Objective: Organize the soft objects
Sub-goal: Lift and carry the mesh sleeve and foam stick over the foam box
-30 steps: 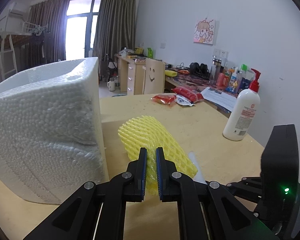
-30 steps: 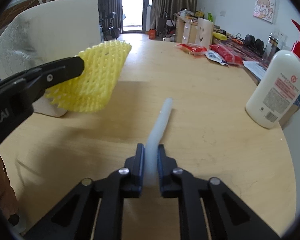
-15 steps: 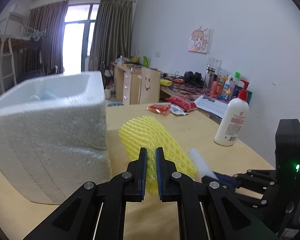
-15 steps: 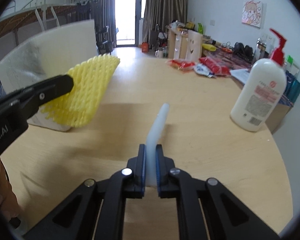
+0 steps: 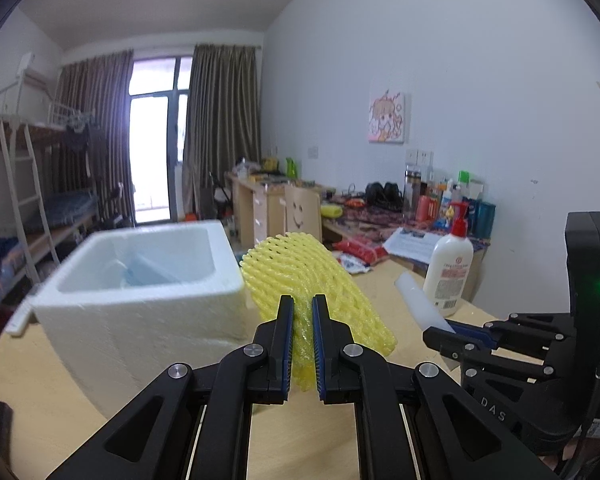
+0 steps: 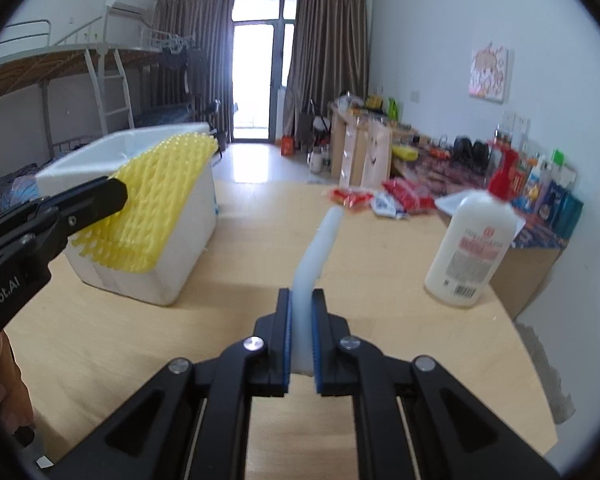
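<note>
Looking along the left gripper (image 5: 302,344), its two black fingers with blue ribbed pads are clamped on a yellow foam net (image 5: 312,280), a springy mesh sleeve of woven diamond cells that bulges out ahead of the tips in a rounded hump. The net is clear of the wooden table (image 5: 40,392), just right of a white polystyrene box (image 5: 140,320) with a grainy beaded surface, thick walls and an open top; something pale blue lies inside, too blurred to make out. To the right, the right gripper (image 5: 444,330) enters side-on, pinching a white foam strip (image 5: 418,300) that slants up and left. Its black body carries the raised letters "DAS" and a green light. Behind it stands a white pump bottle (image 5: 448,272) with a red pump; the label print is too small to read.

From the right wrist view, the right gripper (image 6: 300,336) is closed tight on the foam strip (image 6: 320,248), a smooth, pale, flat bar that runs forward from between the pads and bends slightly right above the table (image 6: 220,272). At left, the left gripper (image 6: 120,194), marked "Robot.AI", holds the foam net (image 6: 152,208) in front of the box (image 6: 188,216). The pump bottle (image 6: 472,248) stands on the right, its label showing a red logo and unreadable lines.
</note>
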